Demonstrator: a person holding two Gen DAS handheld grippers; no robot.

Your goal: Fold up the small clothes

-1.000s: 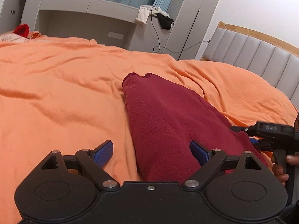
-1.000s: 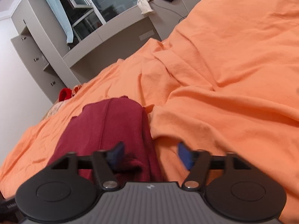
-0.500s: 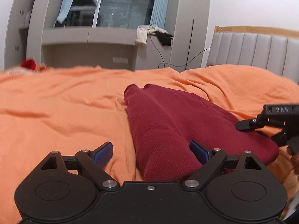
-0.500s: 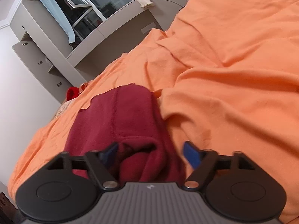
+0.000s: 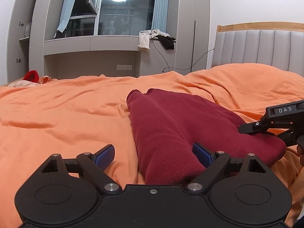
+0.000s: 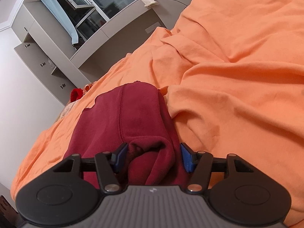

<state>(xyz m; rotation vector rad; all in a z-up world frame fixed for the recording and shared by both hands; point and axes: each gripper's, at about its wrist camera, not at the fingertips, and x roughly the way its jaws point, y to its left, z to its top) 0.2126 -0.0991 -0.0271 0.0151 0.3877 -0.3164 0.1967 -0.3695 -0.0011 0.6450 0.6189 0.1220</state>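
A dark red knit garment (image 5: 182, 125) lies folded lengthwise on the orange bed cover (image 5: 66, 114). My left gripper (image 5: 153, 156) stands open at its near end; the cloth's left edge runs between the blue pads, and the right pad (image 5: 201, 155) lies against the fabric. My right gripper (image 6: 153, 156) is at the garment's (image 6: 129, 114) other end, and its black body shows in the left wrist view (image 5: 266, 121). Its jaws are closing with a bunched fold of the red cloth (image 6: 152, 152) between the pads, which stand just at the fold's sides.
A grey padded headboard (image 5: 262, 47) rises at the right, with a raised orange pillow mound (image 5: 247, 79) before it. A red item (image 5: 32, 75) and pale cloth lie at the bed's far left. Grey cabinets and a window ledge with clothes (image 5: 152, 38) stand behind.
The right gripper's jaws have narrowed, and the garment's bunched edge has come fully between its pads. The left wrist view has levelled and tipped up; its jaws stay wide.
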